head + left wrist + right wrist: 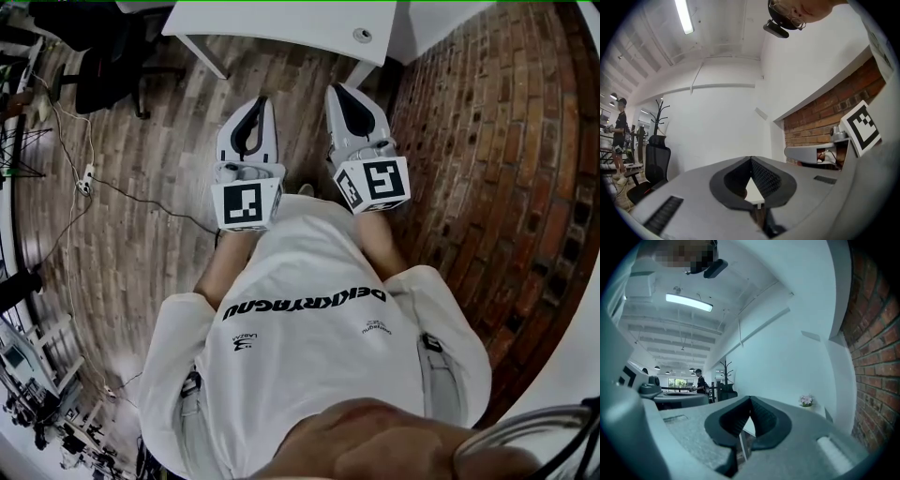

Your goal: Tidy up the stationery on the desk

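Note:
No stationery shows in any view. A person in a white shirt holds both grippers level in front of the chest, side by side, pointing at a white desk (281,28). My left gripper (262,101) has its tips together and nothing between them; in its own view the left gripper (750,159) shows only a sliver of the desk through the gap behind the tips. My right gripper (335,89) is likewise shut and empty, and in its own view the right gripper (750,398) has its tips touching.
A brick wall (506,169) runs along the right. A black office chair (103,66) and cables (122,192) are on the wooden floor at left. A coat stand (658,115) and a person (618,136) are far off. A small flower pot (805,401) sits on the desk.

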A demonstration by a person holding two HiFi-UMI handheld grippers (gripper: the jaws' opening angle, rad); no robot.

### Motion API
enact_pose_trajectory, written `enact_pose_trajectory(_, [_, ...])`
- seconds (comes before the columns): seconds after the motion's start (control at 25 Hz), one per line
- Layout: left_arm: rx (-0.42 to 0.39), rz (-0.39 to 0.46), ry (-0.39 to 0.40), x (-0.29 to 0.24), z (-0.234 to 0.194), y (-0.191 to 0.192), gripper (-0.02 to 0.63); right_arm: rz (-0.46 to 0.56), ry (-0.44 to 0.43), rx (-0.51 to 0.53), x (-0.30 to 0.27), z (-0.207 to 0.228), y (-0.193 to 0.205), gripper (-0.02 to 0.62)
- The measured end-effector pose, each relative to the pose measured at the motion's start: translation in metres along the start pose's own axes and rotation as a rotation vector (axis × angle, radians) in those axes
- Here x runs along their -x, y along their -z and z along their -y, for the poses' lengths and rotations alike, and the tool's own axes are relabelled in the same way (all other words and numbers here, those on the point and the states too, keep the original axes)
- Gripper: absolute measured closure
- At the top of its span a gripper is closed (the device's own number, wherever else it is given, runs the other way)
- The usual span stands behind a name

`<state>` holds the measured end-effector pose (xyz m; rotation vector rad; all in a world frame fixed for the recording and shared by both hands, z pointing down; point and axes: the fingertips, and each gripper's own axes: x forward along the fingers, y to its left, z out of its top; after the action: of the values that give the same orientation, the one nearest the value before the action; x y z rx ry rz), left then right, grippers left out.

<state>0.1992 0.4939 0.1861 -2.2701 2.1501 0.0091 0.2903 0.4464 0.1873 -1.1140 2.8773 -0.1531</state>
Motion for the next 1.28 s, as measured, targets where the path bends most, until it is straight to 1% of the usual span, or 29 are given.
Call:
enact_pose_trajectory(0.2, [0.01, -0.043, 0.001, -0.021, 0.006, 0.015, 0.607, -0.02, -0.004, -0.005, -0.012, 0.021, 0.017, 0.595])
enact_pose_trajectory(0.4, [0.01, -0.026, 0.005, -0.061, -0.02, 0.03, 0.607, -0.035, 0.006, -0.001, -0.056, 0.037, 0.027, 0.595])
enact_pose_trajectory(0.6, [0.027, -0.015, 0.033, -0.121, -0.075, 0.037, 0.607, -0.026, 0.037, 0.006, -0.13, 0.045, 0.029, 0.595])
enact_pose_trajectory(0.72, [0.03, -0.031, 0.053, -0.167, -0.111, 0.039, 0.607, -0.013, 0.055, 0.0, -0.187, 0.057, 0.029, 0.595])
enact_pose_trajectory(0.84, [0.029, -0.033, 0.084, -0.218, -0.157, 0.037, 0.607, -0.021, 0.088, -0.009, -0.254, 0.065, 0.026, 0.595])
enact_pose_trajectory(1.04, [0.043, -0.059, 0.162, -0.302, -0.236, 0.033, 0.607, -0.049, 0.157, -0.009, -0.358, 0.072, 0.022, 0.595])
enact_pose_trajectory(1.12, [0.04, -0.067, 0.201, -0.331, -0.257, 0.032, 0.607, -0.055, 0.199, -0.015, -0.39, 0.08, 0.021, 0.595])
enact_pose_trajectory(1.28, [0.036, -0.086, 0.282, -0.378, -0.283, 0.034, 0.607, -0.054, 0.279, -0.038, -0.437, 0.096, 0.019, 0.595])
